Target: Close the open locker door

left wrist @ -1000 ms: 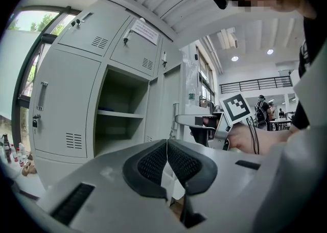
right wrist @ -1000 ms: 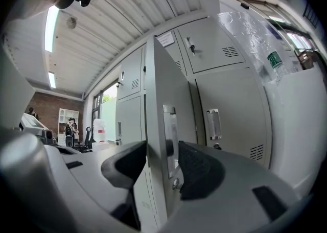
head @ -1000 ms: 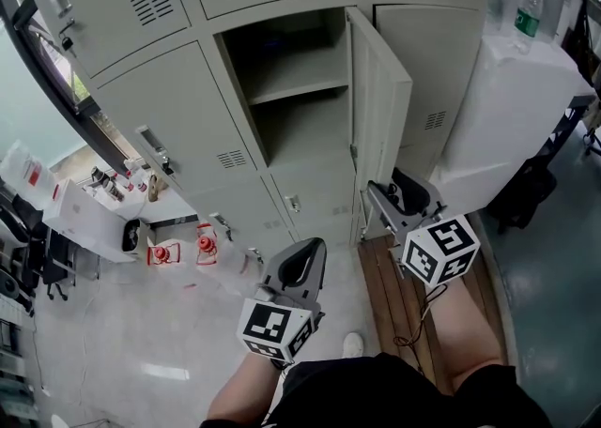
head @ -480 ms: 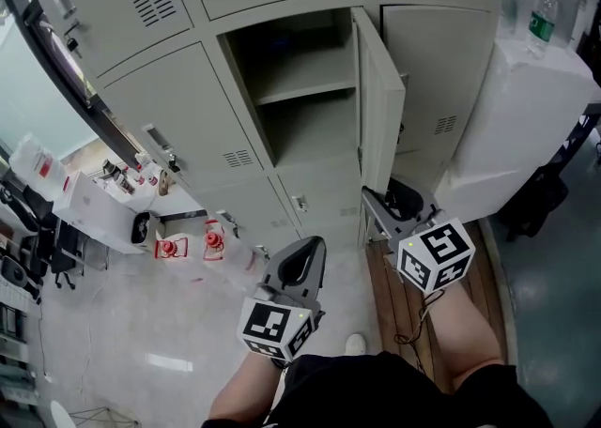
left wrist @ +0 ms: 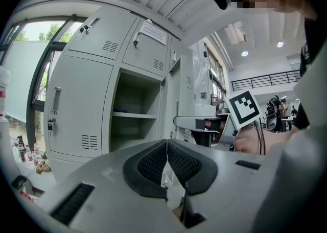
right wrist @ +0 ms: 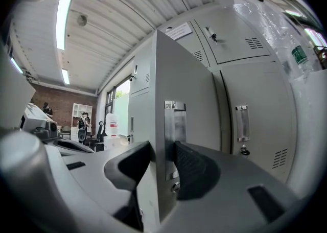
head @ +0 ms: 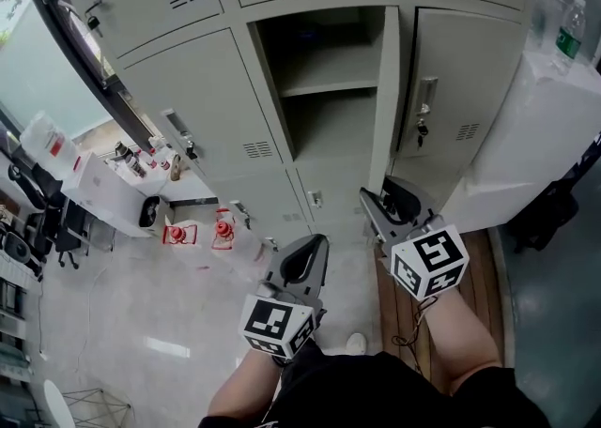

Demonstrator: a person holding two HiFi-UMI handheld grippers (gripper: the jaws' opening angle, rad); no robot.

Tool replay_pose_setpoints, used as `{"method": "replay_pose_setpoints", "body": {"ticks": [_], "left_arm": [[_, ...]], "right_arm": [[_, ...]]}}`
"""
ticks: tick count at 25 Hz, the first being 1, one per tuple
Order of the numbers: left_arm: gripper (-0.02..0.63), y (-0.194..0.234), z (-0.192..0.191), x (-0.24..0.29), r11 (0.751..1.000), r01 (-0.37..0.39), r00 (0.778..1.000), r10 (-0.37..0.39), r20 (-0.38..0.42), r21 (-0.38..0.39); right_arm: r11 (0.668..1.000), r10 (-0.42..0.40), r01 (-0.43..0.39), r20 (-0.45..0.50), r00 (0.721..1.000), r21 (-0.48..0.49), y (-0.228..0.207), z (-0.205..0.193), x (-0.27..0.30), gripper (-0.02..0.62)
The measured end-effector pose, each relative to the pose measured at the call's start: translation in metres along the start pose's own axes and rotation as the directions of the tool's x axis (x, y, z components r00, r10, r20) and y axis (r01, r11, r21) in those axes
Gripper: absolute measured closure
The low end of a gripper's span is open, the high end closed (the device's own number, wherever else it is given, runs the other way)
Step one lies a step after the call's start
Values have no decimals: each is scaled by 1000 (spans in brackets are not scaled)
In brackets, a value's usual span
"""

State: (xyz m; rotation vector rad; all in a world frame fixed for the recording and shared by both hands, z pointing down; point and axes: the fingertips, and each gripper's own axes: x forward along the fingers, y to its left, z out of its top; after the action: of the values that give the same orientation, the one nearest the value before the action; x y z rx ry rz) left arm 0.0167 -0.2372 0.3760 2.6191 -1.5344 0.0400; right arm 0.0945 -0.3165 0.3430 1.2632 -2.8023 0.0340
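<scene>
Before grey lockers [head: 192, 102], right tongs [right wrist: 162, 161], just closing, clamp the locker door [right wrist: 186, 86].

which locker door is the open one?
The middle-column door. It stands swung out, edge-on to the head view, beside its exposed shelved compartment. The other doors in view, like the door to its right, sit flush and shut.

We see the pale grey metal locker door [head: 386, 107] swing from slanting out to the right, its inner face towards us, to standing edge-on, straight out from the cabinet front. The silver handle and lock [head: 423, 109] of the locker on its right, hidden behind it before, now show. The right tongs [head: 374, 201] have just been closing, and their pads now press the door's free edge between them.
</scene>
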Motion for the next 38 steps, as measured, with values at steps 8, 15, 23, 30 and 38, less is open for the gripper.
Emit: {"method": "replay_pose_setpoints", "body": {"ticks": [8, 15, 23, 30, 38], "left_arm": [[588, 32, 2, -10, 1000, 0, 1000, 0, -6, 0], [589, 72, 7, -15, 1000, 14, 1000, -14, 0, 12], [589, 119, 10, -22, 1000, 17, 1000, -17, 3, 4], [589, 157, 2, -20, 1000, 12, 1000, -12, -16, -6], [589, 184, -2, -10, 999, 27, 999, -28, -29, -21]], "right_arm": [[999, 38, -38, -20, 999, -1, 27, 2, 42, 407], [1000, 16, -15, -22, 1000, 19, 41, 4, 83, 413], [1000, -6, 7, -32, 999, 8, 45, 7, 134, 420], [999, -35, 35, -35, 999, -6, 41, 10, 178, 419], [998, -61, 61, -36, 997, 1, 30, 12, 217, 420]]}}
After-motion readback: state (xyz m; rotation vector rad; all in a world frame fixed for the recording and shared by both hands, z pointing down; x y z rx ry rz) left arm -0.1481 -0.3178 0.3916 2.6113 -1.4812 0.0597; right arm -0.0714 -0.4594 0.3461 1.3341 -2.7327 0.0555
